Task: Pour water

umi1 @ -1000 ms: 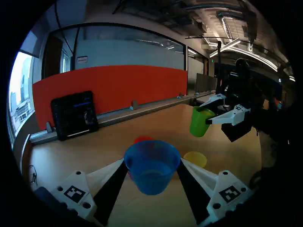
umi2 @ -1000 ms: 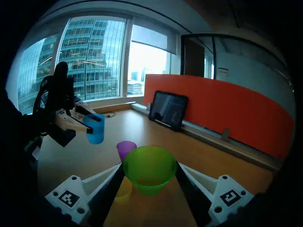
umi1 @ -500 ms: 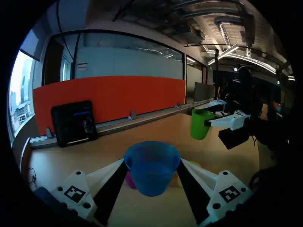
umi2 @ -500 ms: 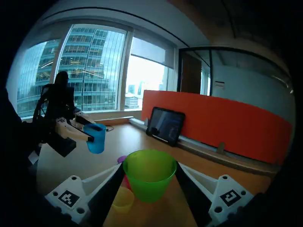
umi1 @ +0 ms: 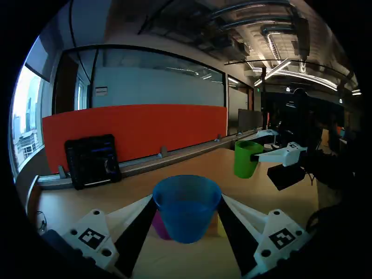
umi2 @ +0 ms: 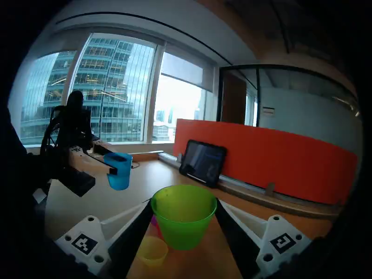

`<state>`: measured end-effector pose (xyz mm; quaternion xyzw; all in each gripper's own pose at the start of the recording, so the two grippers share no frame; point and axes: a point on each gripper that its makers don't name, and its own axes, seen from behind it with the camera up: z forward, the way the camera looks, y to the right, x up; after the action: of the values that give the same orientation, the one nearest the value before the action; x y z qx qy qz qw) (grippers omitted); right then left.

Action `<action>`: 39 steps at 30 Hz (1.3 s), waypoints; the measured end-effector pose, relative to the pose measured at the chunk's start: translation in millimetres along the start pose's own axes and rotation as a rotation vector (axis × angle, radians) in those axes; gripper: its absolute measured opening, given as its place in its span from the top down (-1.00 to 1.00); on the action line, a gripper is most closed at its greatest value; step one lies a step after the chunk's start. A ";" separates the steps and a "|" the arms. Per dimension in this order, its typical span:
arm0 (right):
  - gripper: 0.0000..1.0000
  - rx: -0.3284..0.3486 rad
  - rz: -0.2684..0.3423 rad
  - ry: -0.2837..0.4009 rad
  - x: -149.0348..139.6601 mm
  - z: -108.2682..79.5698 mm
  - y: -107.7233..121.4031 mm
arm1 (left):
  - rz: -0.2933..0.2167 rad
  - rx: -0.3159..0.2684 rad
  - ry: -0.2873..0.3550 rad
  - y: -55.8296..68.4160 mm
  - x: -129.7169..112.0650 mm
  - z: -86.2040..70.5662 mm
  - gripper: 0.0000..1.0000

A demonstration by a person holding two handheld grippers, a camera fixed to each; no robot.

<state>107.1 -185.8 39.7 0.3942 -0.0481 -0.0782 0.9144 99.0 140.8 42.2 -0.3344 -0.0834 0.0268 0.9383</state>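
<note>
In the left gripper view my left gripper [umi1: 187, 209] is shut on a blue cup [umi1: 187, 207] that holds water, kept upright above the wooden table [umi1: 93, 200]. A purple cup [umi1: 160, 226] peeks out below it. Farther right, the right gripper [umi1: 255, 156] holds a green cup [umi1: 245, 159] in the air. In the right gripper view my right gripper [umi2: 184, 216] is shut on that green cup [umi2: 184, 214], upright. A yellow cup [umi2: 152, 251] and a sliver of the purple cup [umi2: 154, 220] stand on the table beneath. The left gripper [umi2: 109, 165] with the blue cup [umi2: 118, 170] hangs at the left.
A dark tablet [umi1: 92, 159] [umi2: 202, 162] leans against the rail under an orange partition [umi1: 139, 128] at the table's far edge. Large windows [umi2: 107, 93] lie beyond the table. A person's dark sleeve [umi1: 335, 167] is behind the right gripper.
Both grippers have risen with their cups. The table and the cups standing on it sit lower in both views. The blue and green cups stay upright.
</note>
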 end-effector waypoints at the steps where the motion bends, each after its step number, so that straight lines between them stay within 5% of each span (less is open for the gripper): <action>1: -0.89 0.001 -0.001 0.000 0.0 0.1 -0.3 | 0.003 -0.001 0.003 0.2 1.4 -0.2 -0.73; 14: -0.88 0.044 0.007 0.002 -0.9 6.0 -17.5 | 0.078 0.008 0.046 2.0 32.2 -1.9 -0.73; 27: -0.87 0.107 0.008 0.013 -1.6 17.5 -45.7 | 0.196 0.045 0.096 -2.7 74.8 -0.6 -0.73; 39: -0.88 0.147 0.028 0.040 3.8 28.1 -64.2 | 0.326 0.070 0.127 5.4 110.6 6.1 -0.73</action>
<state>99.9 -250.1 12.3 0.4611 -0.0409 -0.0538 0.8848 206.8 160.5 58.8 -0.3119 0.0322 0.1603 0.9359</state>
